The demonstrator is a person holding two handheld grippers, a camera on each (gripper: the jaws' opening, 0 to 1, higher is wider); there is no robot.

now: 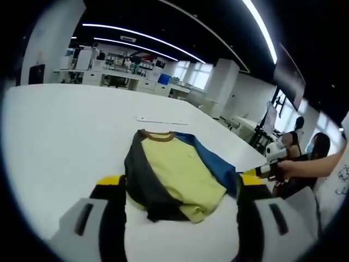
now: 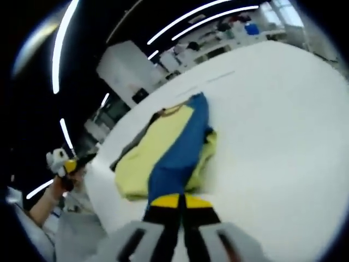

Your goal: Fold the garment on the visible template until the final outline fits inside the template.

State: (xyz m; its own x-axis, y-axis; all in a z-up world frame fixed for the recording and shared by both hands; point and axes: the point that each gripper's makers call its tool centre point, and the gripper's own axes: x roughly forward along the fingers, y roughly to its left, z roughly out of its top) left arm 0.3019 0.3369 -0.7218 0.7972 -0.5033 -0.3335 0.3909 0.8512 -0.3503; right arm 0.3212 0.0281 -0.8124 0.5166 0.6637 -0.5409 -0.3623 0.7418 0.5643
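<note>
Garment (image 1: 174,177): a short-sleeved shirt with yellow-green front, dark grey sleeve, blue sleeve and brown collar, lying partly folded on the wide white table (image 1: 65,131). Sits at lower centre of the left gripper view, collar toward the top of the frame, grey sleeve folded over on the left, blue sleeve running down the right edge. Seen again at centre of the right gripper view (image 2: 169,150), blue panel running diagonally down the middle toward the bottom of the frame, yellow-green cloth on either side.

Beyond the collar in the left gripper view, a thin pale strip (image 1: 162,120) lying flat on the tabletop, apart from the shirt. Farther back, at upper left, desks and shelves of an office. At right edge, seated people and an outstretched hand holding the other gripper (image 1: 267,169), just beside the blue sleeve. At left edge of the right gripper view, a hand raising the other gripper off the table edge.

Left gripper (image 1: 177,218): black, yellow-tipped jaws spread wide at bottom of frame, straddling the shirt's near end, nothing between them clamped. Right gripper (image 2: 180,204): jaws pressed together at bottom centre, tips meeting the lower end of the blue panel; whether cloth is pinched cannot be told.
</note>
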